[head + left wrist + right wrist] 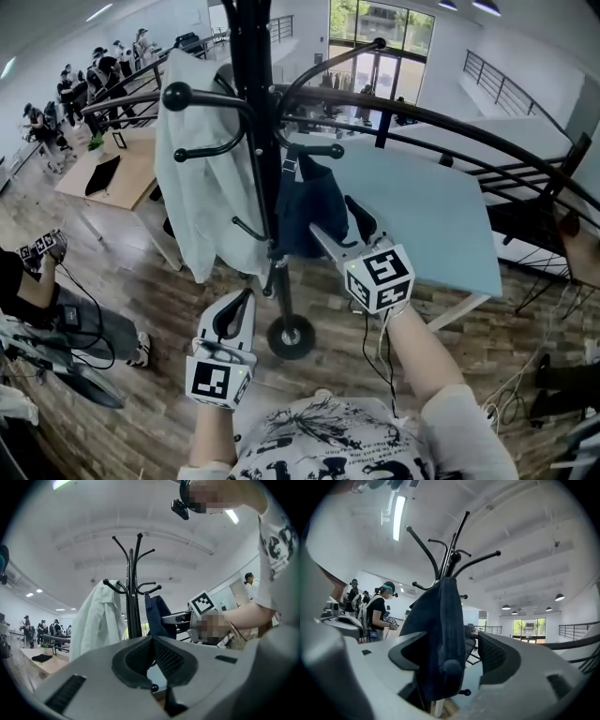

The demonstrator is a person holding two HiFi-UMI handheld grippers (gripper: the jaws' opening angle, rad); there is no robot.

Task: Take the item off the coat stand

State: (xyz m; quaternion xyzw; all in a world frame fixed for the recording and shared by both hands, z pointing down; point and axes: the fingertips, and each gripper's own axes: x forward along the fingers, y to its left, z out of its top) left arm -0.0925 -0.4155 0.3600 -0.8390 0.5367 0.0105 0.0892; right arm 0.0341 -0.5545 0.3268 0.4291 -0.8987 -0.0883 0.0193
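Note:
A black coat stand (255, 112) rises in front of me with a white shirt (197, 169) on its left hooks and a dark navy item (305, 211) on its right. My right gripper (339, 225) is open around the lower part of the navy item (440, 634). The cloth lies against the left jaw, and a gap shows before the right pad (497, 653). My left gripper (246, 298) is shut and empty. It sits low near the stand's foot, below the shirt (98, 620), pointing up at the stand (132, 597).
The stand's round base (291, 336) rests on wooden flooring. A light blue table (422, 206) is right behind the stand, with a black curved railing (487, 141) beyond. A wooden table (112, 173) and several people stand at the left; one sits close at far left (37, 291).

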